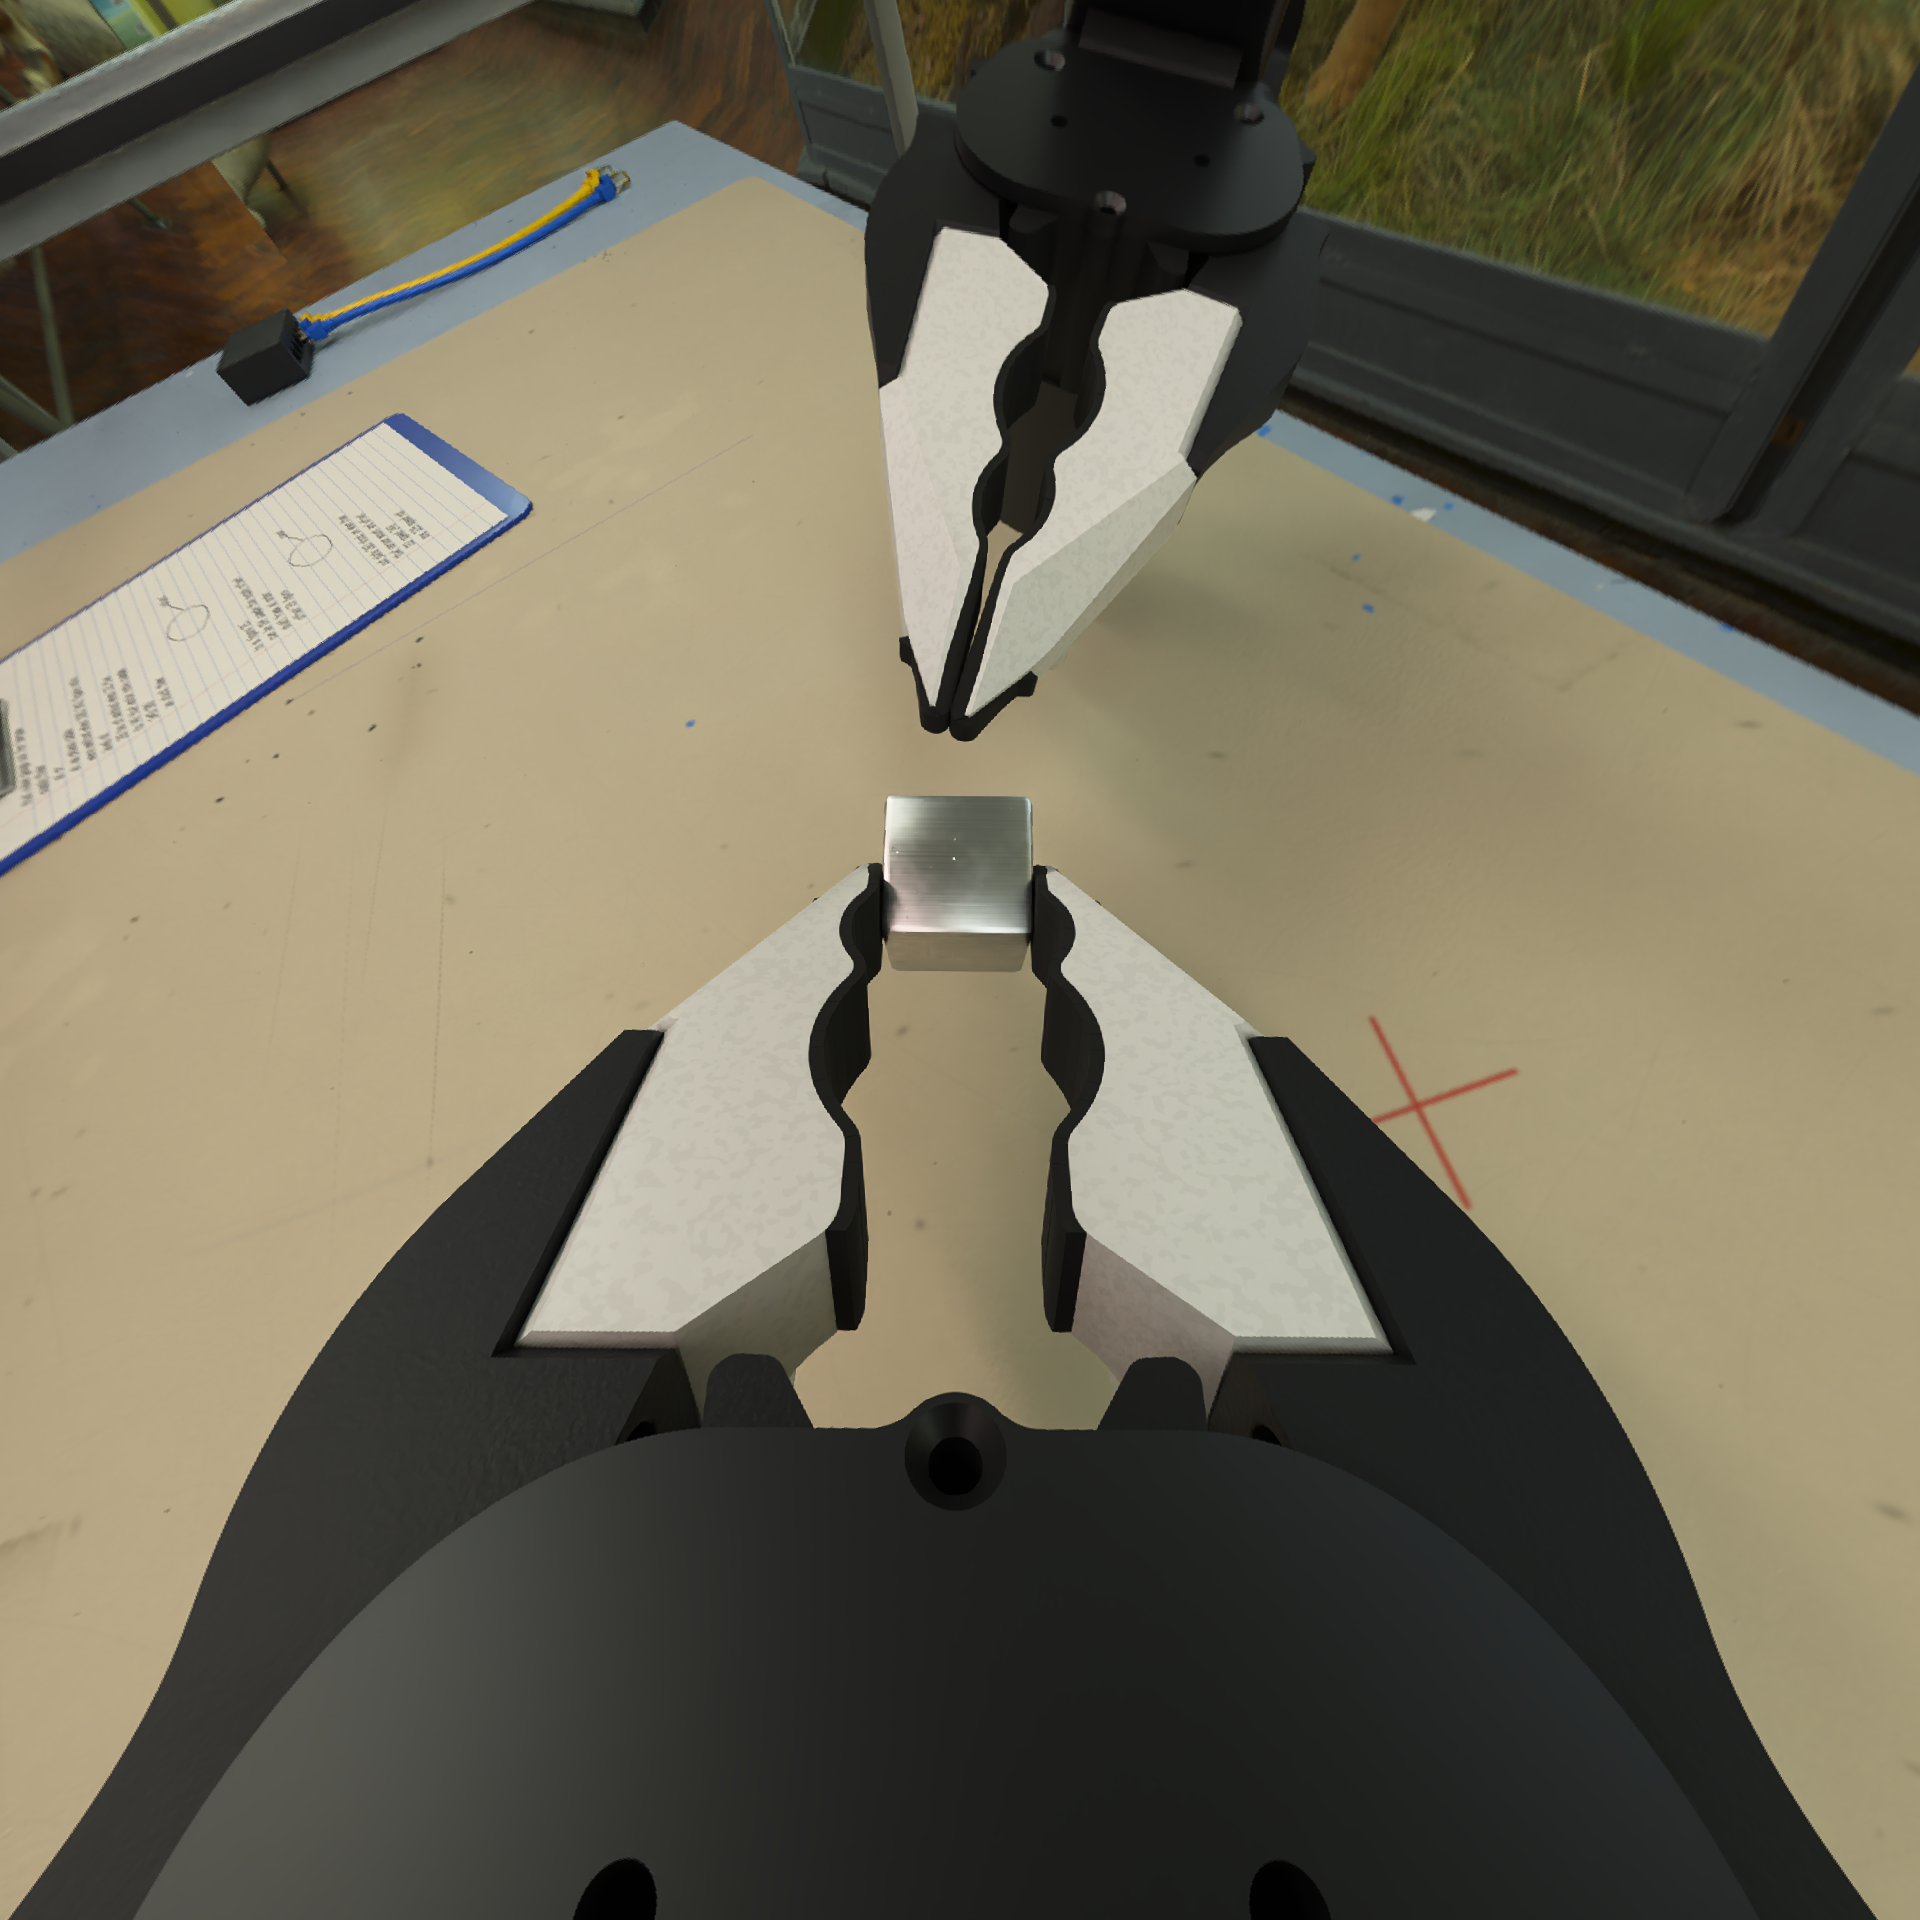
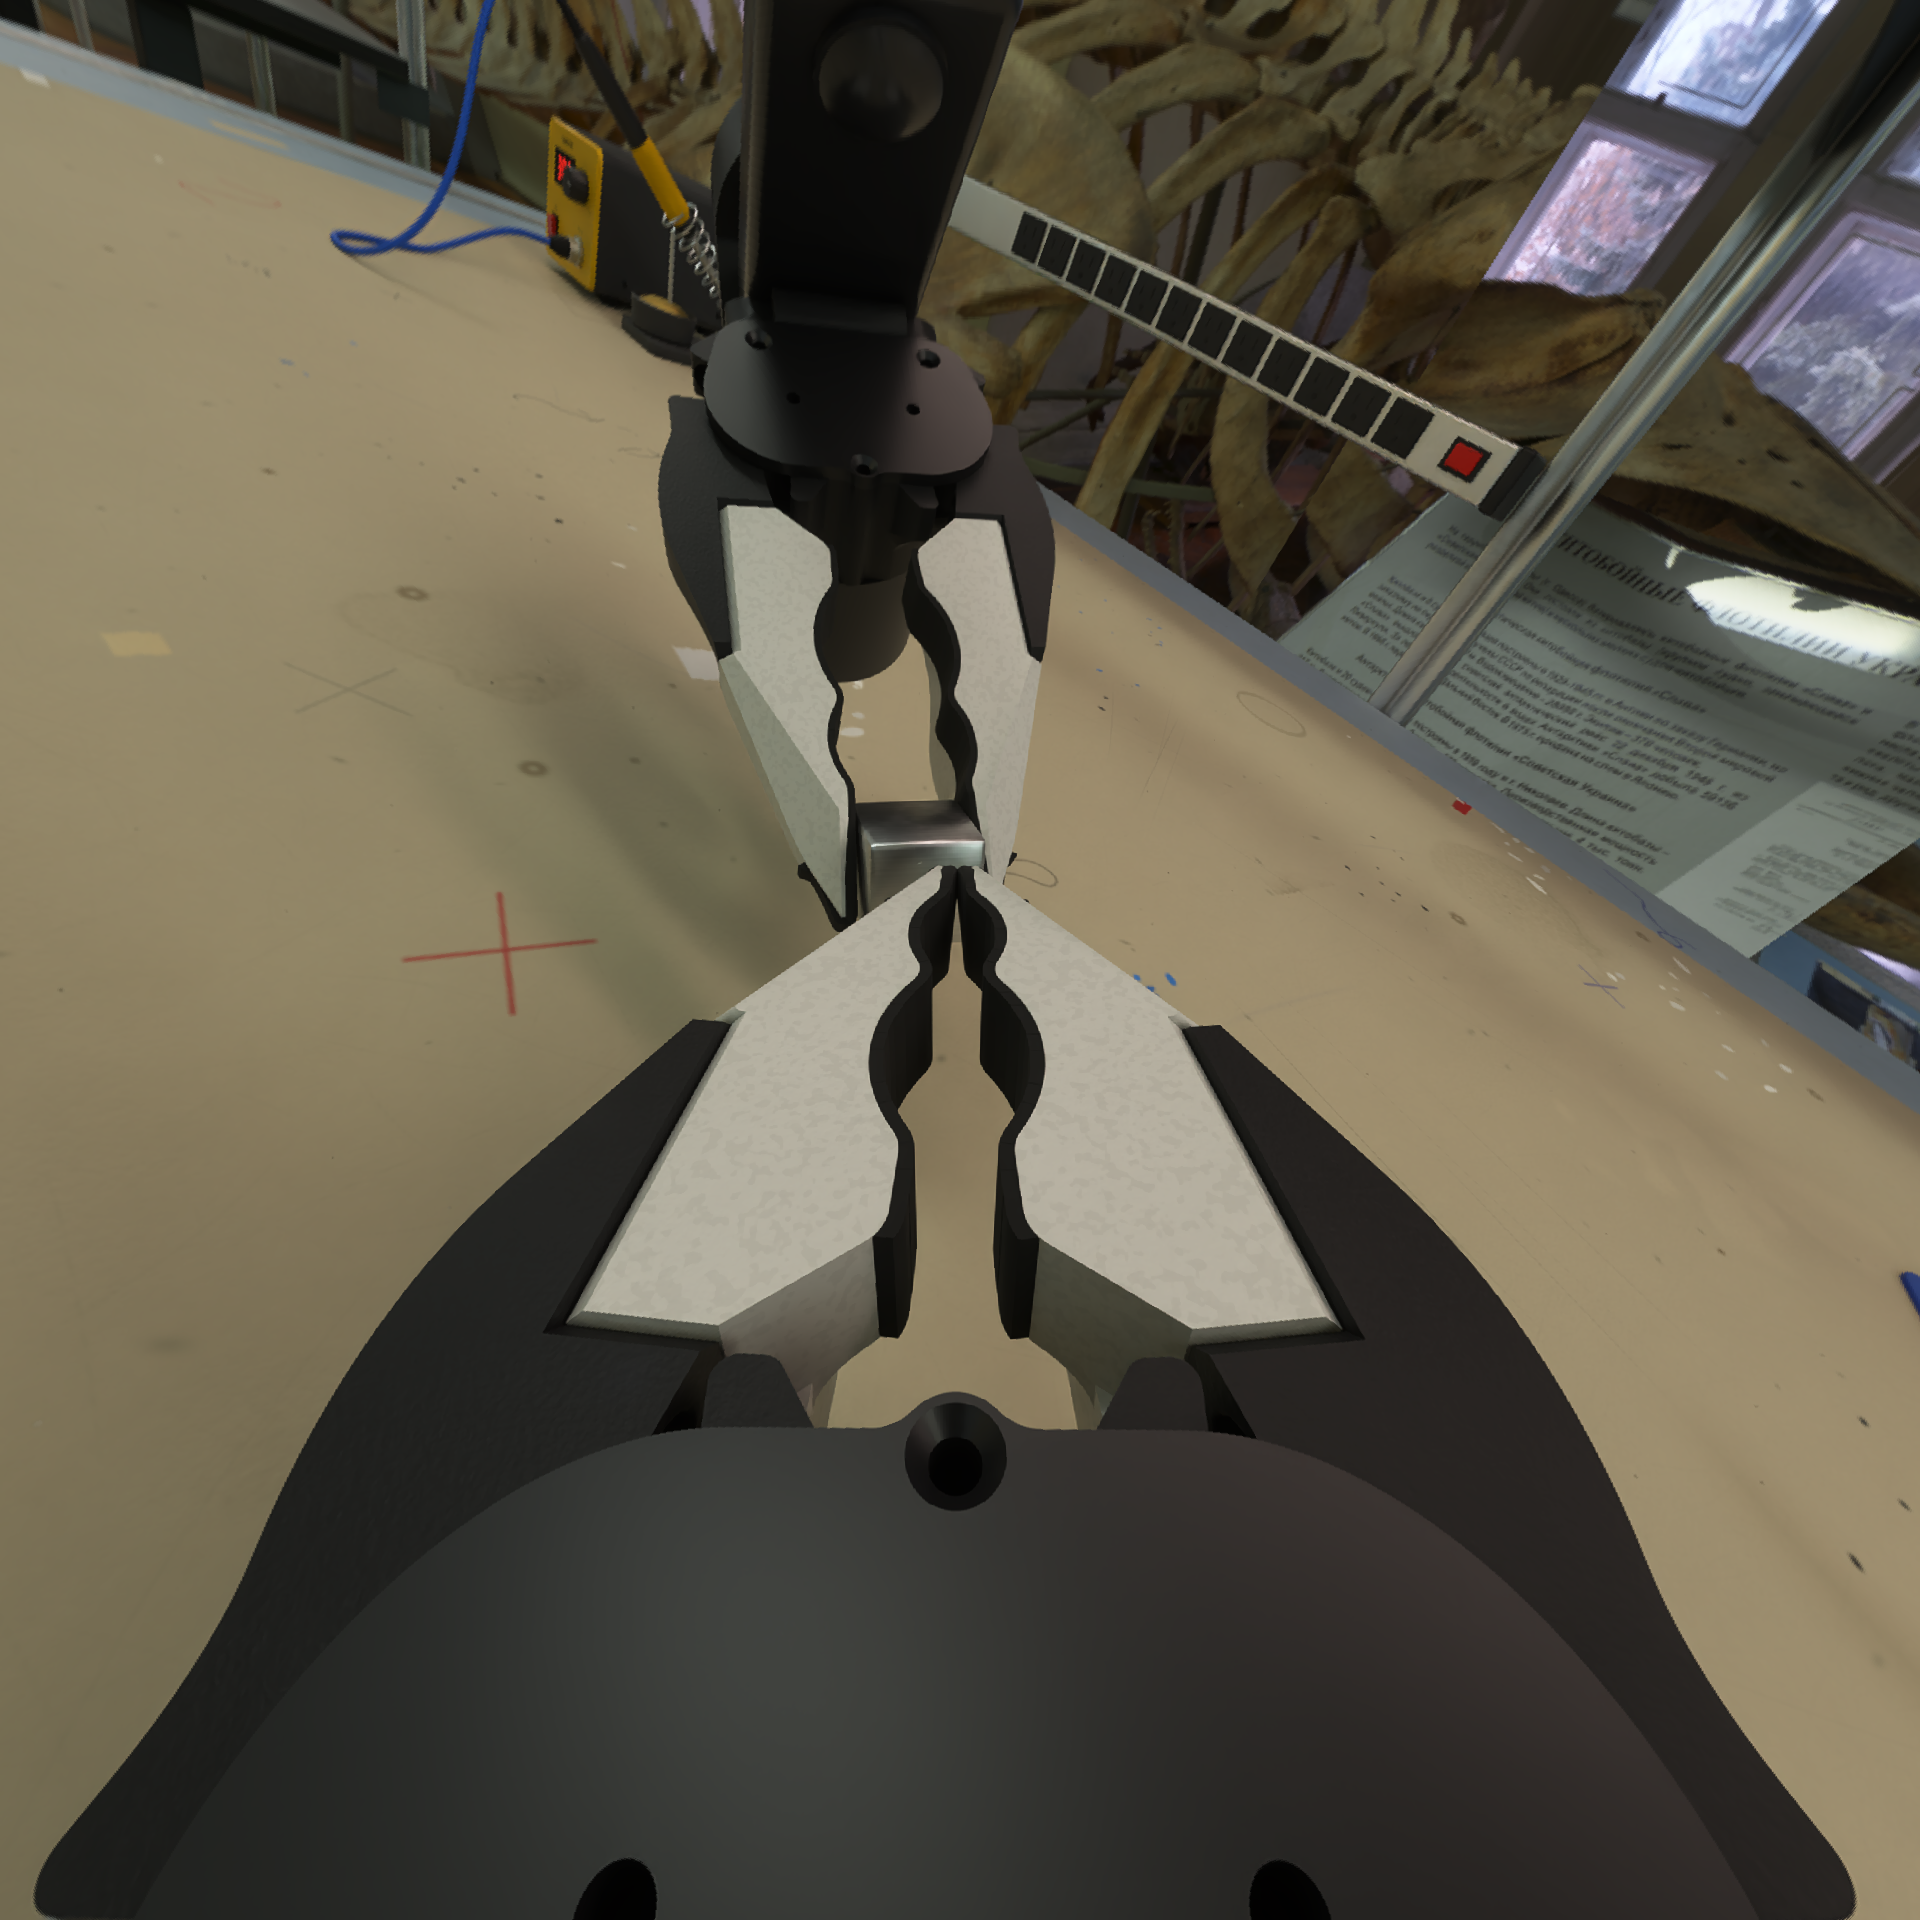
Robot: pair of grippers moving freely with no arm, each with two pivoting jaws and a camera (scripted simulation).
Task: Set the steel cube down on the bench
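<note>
In my left wrist view, far left, a lined white notepad with a blue border lies flat on the tan bench top. Behind it, near the bench's grey-blue edge, sits a small black connector box with a yellow and blue cable pair running off toward the back. Centre: my left gripper pinches the small brushed steel cube between its fingertips — jaws closed onto two opposite faces, the cube level. I cannot tell whether the cube's underside touches the bench or hangs just above it. Just beyond the cube the right gripper points down toward the bench with its jaws pressed together, tips near the cube but apart from it. To the right, a thin red cross mark is drawn on the bench, well clear of the cube.

In my right wrist view, the same red cross mark lies left of centre. At the back, a yellow and black soldering station with a blue cable stands near the bench edge. Centre: the right gripper has its jaws pressed together, holding nothing — its tips stand just in front of the steel cube, which sits clamped in the left gripper facing me. Upper right, a long pale power strip with a red switch runs diagonally on a frame.
</note>
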